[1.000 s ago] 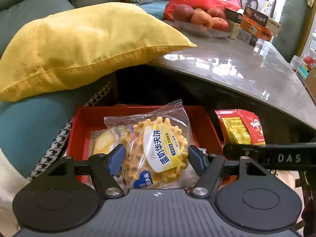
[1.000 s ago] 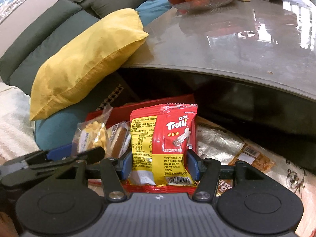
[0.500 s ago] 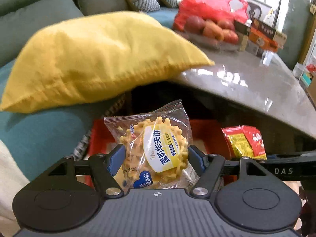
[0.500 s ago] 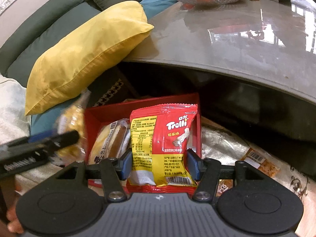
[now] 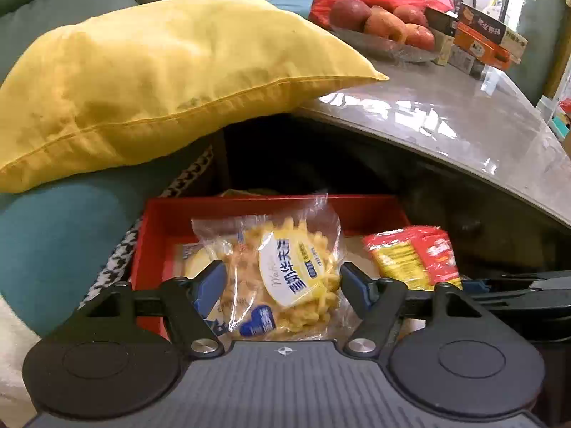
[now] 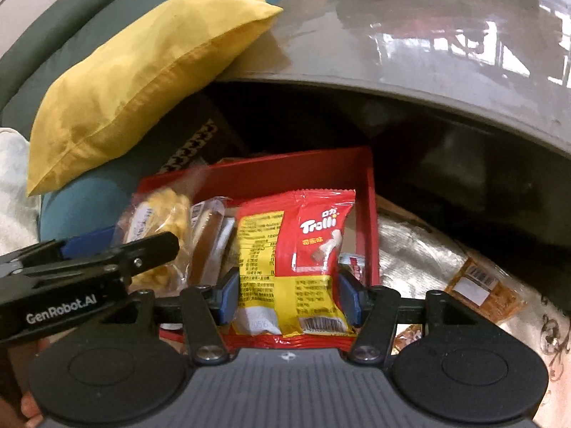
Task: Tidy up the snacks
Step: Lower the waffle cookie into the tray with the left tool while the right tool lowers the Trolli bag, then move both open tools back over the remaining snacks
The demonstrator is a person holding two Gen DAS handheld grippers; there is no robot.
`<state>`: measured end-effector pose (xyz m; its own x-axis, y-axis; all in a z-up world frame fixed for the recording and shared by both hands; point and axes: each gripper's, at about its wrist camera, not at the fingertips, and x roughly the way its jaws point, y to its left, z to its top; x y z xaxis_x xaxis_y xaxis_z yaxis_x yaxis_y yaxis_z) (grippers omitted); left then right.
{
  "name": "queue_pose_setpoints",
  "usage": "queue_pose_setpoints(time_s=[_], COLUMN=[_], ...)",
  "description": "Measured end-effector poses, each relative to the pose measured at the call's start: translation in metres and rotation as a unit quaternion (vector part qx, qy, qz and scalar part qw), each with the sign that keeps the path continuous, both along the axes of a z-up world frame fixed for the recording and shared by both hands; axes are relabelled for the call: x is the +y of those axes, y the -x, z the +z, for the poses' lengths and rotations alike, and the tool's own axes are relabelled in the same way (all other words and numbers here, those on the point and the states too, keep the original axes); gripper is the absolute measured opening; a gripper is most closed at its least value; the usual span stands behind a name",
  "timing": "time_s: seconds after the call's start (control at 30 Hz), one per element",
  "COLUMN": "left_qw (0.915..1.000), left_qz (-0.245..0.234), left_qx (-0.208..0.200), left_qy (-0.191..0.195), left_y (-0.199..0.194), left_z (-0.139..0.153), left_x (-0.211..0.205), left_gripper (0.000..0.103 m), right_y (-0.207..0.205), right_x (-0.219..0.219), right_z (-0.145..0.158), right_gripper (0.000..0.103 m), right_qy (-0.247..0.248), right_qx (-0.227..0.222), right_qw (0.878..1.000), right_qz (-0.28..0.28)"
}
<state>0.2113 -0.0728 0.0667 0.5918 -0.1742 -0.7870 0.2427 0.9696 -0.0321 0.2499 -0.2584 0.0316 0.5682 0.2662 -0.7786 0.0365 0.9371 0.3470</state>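
Observation:
My left gripper (image 5: 283, 280) is shut on a clear waffle-cookie packet (image 5: 285, 271) and holds it over the red box (image 5: 160, 221). My right gripper (image 6: 287, 292) is shut on a red and yellow Trolli packet (image 6: 299, 249), also over the red box (image 6: 371, 192). The Trolli packet shows at the right in the left wrist view (image 5: 414, 256). The left gripper (image 6: 117, 249) with the waffle packet (image 6: 157, 228) shows at the left in the right wrist view. A wrapped bread roll (image 6: 207, 239) lies in the box.
A yellow cushion (image 5: 160, 78) rests on the teal sofa (image 5: 53, 235) and the grey table's edge (image 5: 446, 121). A bowl of apples (image 5: 385, 28) and boxes (image 5: 485, 35) stand on the table. An orange packet (image 6: 481, 285) lies on the floor at the right.
Both grippers have moved down and closer together over the red box. The left gripper dipped back toward the box after lifting. Both keep their packets.

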Motion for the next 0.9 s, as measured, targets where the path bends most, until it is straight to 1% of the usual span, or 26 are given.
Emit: queue_pose_setpoints(time_s=[0.03, 0.07, 0.13, 0.27, 0.37, 0.43, 0.57, 0.7, 0.77, 0.83, 0.9], left_qw=[1.0000, 1.0000, 0.9999, 1.0000, 0.9998, 0.9997, 0.9996, 0.9991, 0.9983, 0.9974, 0.9955], left_qz=[-0.003, -0.004, -0.001, -0.006, -0.008, -0.007, 0.002, 0.020, 0.037, 0.051, 0.067], left_qx=[-0.002, -0.004, -0.010, -0.007, -0.016, -0.015, -0.005, 0.009, 0.024, 0.042, 0.060], left_qy=[0.000, 0.000, -0.006, -0.002, -0.013, -0.016, -0.029, -0.036, -0.038, -0.031, -0.028], left_y=[0.001, 0.002, 0.004, 0.007, 0.013, 0.020, 0.039, 0.056, 0.063, 0.069, 0.075], left_z=[0.001, 0.001, 0.001, 0.003, 0.006, 0.006, 0.004, -0.002, -0.008, -0.014, -0.024], left_x=[-0.001, -0.001, -0.001, -0.002, 0.000, 0.006, 0.027, 0.053, 0.067, 0.078, 0.088], left_gripper=[0.076, 0.080, 0.085, 0.085, 0.086, 0.087, 0.088, 0.090, 0.091, 0.092, 0.096], right_y=[0.000, 0.001, 0.002, 0.006, 0.013, 0.019, 0.032, 0.048, 0.053, 0.058, 0.062], right_x=[-0.002, -0.004, -0.006, -0.009, -0.010, -0.012, -0.011, -0.003, 0.004, 0.014, 0.025], right_z=[0.000, 0.000, 0.000, 0.003, 0.006, 0.007, 0.009, 0.012, 0.013, 0.012, 0.011], right_gripper=[0.053, 0.054, 0.058, 0.060, 0.060, 0.060, 0.061, 0.065, 0.065, 0.065, 0.065], right_qy=[-0.004, -0.008, -0.008, -0.003, 0.008, 0.013, 0.017, 0.018, 0.016, 0.014, 0.019], right_qx=[0.000, -0.001, -0.001, -0.004, -0.006, -0.006, -0.005, -0.007, -0.006, -0.004, -0.002], right_qw=[1.000, 1.000, 1.000, 1.000, 1.000, 1.000, 1.000, 1.000, 1.000, 1.000, 0.999], right_qz=[-0.002, -0.004, -0.006, -0.010, -0.010, -0.011, -0.006, 0.007, 0.015, 0.028, 0.043])
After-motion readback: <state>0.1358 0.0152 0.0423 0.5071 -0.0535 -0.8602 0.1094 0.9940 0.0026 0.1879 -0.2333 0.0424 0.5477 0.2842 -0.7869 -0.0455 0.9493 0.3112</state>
